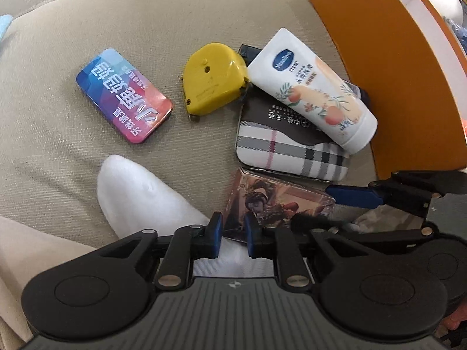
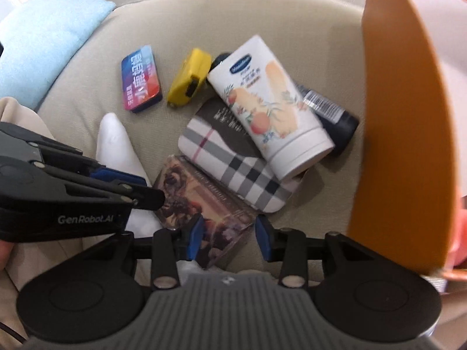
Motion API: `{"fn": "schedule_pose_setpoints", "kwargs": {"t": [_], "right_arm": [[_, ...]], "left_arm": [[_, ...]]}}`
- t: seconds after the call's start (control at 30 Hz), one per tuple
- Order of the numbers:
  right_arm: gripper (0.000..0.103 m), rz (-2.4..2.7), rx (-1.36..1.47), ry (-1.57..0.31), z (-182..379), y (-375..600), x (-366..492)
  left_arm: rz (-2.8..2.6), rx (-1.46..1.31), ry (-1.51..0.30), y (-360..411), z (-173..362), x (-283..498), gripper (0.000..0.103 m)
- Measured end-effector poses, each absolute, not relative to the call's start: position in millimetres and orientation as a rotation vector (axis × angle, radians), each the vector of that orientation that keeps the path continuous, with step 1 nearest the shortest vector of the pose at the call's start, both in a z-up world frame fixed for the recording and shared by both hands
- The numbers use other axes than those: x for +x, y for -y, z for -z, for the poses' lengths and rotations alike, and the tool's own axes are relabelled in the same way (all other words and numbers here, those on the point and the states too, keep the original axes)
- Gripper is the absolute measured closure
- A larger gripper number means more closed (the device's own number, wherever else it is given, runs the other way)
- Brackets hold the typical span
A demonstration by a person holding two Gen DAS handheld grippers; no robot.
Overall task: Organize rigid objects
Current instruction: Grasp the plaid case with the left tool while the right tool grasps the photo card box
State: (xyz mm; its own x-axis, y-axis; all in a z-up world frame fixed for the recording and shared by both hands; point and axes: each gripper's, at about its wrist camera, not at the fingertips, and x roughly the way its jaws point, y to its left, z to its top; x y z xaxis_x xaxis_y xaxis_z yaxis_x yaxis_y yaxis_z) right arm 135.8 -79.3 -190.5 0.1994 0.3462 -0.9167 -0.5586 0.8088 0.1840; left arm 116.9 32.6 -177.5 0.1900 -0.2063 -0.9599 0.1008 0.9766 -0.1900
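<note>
1. Beige woven cushion (image 1: pixel 204 8) spread with hard things: a glossy blue-red tin (image 1: pixel 124 96), a rounded yellow tape measure (image 1: pixel 214 77), a smooth white lotion tube (image 1: pixel 312 87) lying across a plaid case (image 1: pixel 289 151), and an orange box wall (image 1: pixel 394 81) at the right
2. A shiny illustrated card box (image 2: pixel 201 204) lies flat, its near end between the right gripper (image 2: pixel 230 237) jaws, which are spread and not touching it
3. Left gripper (image 1: pixel 233 234) is low by the box's left corner, jaws a narrow gap apart, holding nothing
4. Both grippers point forward over a white sock (image 1: pixel 137 192)
</note>
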Motion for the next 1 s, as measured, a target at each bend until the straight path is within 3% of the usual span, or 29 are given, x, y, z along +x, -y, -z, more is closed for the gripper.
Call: {"fn": "schedule_pose_setpoints", "kwargs": {"t": [0.13, 0.23, 0.53, 0.8, 1.0], "right_arm": [[0.042, -0.665, -0.189, -1.237, 203, 77, 145], [0.038, -0.682, -0.193, -1.232, 209, 73, 147], [0.067, -0.735, -0.283, -1.192, 185, 78, 128], [0.077, -0.965, -0.677, -1.08, 160, 55, 100], [0.078, -1.061, -0.723, -1.114, 161, 32, 110]], "left_arm": [[0.217, -0.107, -1.372, -36, 178, 117, 0.083], [0.206, -0.078, -1.374, -37, 174, 113, 0.083], [0.218, -0.081, -1.359, -45, 156, 98, 0.082], [0.222, -0.051, -1.331, -52, 143, 81, 0.083], [0.228, -0.073, -1.311, -52, 133, 83, 0.083]]}}
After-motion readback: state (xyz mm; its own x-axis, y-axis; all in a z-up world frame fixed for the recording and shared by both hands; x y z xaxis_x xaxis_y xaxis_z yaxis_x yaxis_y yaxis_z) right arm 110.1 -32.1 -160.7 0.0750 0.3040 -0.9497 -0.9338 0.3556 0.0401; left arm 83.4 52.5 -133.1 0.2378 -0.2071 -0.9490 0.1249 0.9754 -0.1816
